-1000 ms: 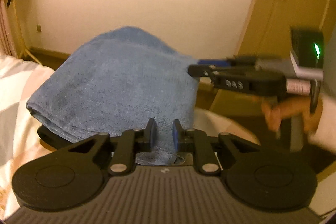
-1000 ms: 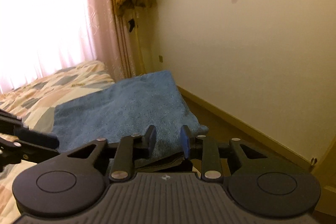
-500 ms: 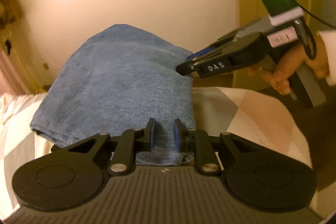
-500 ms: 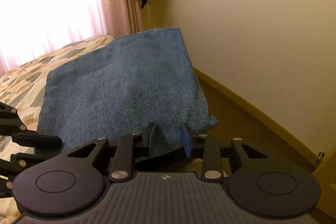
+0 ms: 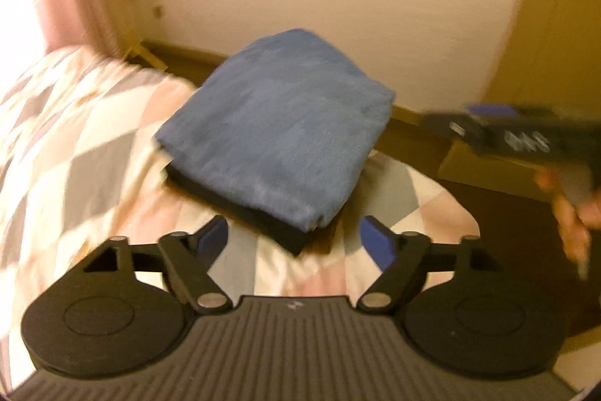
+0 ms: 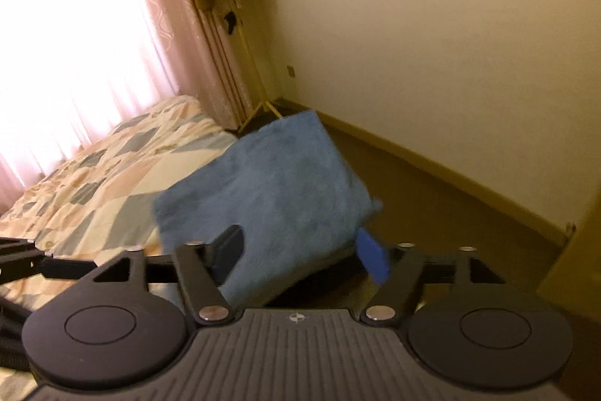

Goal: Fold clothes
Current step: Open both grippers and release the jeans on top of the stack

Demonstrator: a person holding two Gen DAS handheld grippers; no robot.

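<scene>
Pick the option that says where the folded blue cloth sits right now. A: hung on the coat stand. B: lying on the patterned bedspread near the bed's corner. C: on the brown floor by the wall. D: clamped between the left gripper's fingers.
B: the folded blue cloth lies on the patterned bedspread, clear of the left gripper, whose jaws are opening.

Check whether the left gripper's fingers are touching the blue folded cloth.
Apart. The left wrist view shows the left gripper opening, bedspread visible between its fingers and the blue folded cloth.

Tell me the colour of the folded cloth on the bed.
Blue folded cloth; clearest in the left wrist view.
</scene>
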